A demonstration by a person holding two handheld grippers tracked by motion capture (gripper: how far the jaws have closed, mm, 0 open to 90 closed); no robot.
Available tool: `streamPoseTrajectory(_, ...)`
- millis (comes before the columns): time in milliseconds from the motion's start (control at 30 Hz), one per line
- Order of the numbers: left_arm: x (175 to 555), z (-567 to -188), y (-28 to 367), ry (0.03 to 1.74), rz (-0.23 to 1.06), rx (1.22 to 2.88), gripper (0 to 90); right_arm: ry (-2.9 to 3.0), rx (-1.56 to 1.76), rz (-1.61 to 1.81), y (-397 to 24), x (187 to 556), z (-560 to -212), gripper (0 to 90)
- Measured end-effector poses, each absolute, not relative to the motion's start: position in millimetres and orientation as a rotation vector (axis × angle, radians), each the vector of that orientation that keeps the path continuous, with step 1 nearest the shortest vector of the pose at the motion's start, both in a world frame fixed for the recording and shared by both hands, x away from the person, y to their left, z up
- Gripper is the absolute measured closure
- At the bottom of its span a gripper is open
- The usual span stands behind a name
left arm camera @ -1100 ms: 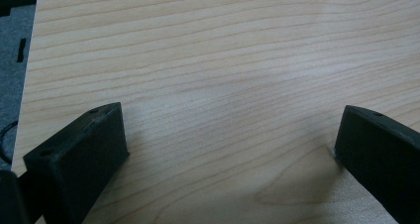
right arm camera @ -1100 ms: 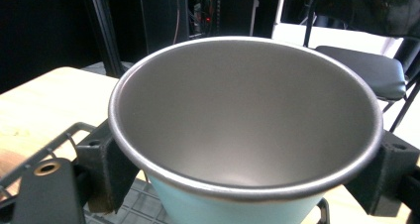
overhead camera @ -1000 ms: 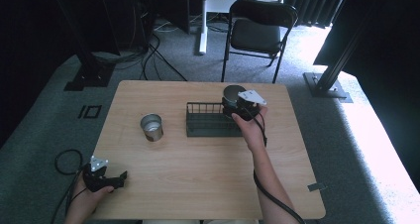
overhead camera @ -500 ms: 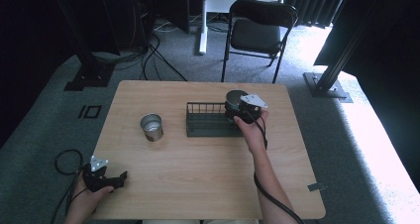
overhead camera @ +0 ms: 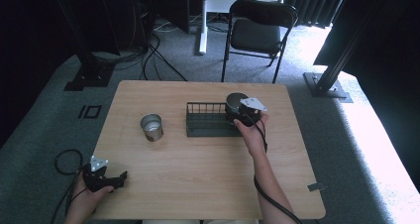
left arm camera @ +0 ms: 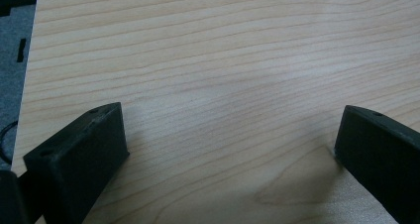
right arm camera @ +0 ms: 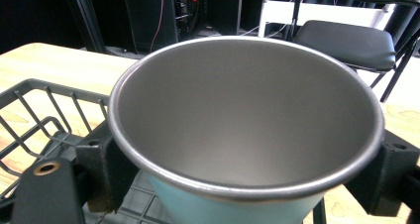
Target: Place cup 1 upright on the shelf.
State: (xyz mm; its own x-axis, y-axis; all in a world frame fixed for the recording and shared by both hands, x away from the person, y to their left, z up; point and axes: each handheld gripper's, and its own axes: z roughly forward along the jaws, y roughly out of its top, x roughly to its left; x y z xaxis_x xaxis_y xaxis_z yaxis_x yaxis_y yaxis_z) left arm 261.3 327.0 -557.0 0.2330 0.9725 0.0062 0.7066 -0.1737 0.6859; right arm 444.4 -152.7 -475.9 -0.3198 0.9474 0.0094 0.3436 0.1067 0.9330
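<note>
My right gripper (overhead camera: 236, 109) is shut on a cup (overhead camera: 236, 100) and holds it over the right end of a black wire rack (overhead camera: 208, 120). In the right gripper view the cup (right arm camera: 247, 120) is upright and empty, grey metal inside and light blue outside, with a black jaw pressed against each side of it; the right gripper (right arm camera: 245, 177) hangs above the rack (right arm camera: 34, 120). My left gripper (overhead camera: 118, 179) rests at the table's near left corner. Its jaws stand wide apart in the left gripper view, where the left gripper (left arm camera: 230, 152) has bare wood between them.
A second, shiny metal cup (overhead camera: 151, 127) stands upright on the wooden table (overhead camera: 198, 184), left of the rack. A black folding chair (overhead camera: 260, 33) stands behind the table's far edge. Cables trail over the table edges near both arms.
The right gripper with the cup has shifted slightly nearer and lower over the rack's right end. The left gripper has stayed put.
</note>
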Motion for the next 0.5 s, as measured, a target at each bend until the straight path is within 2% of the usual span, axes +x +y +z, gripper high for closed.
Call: streamPoseTrajectory(500, 261.3, -556.9, 327.0, 1.535, 0.616, 1.951, 0.4, 1.782, 1.295, 1.217, -154.5, 441.0, -477.4, 11.8)
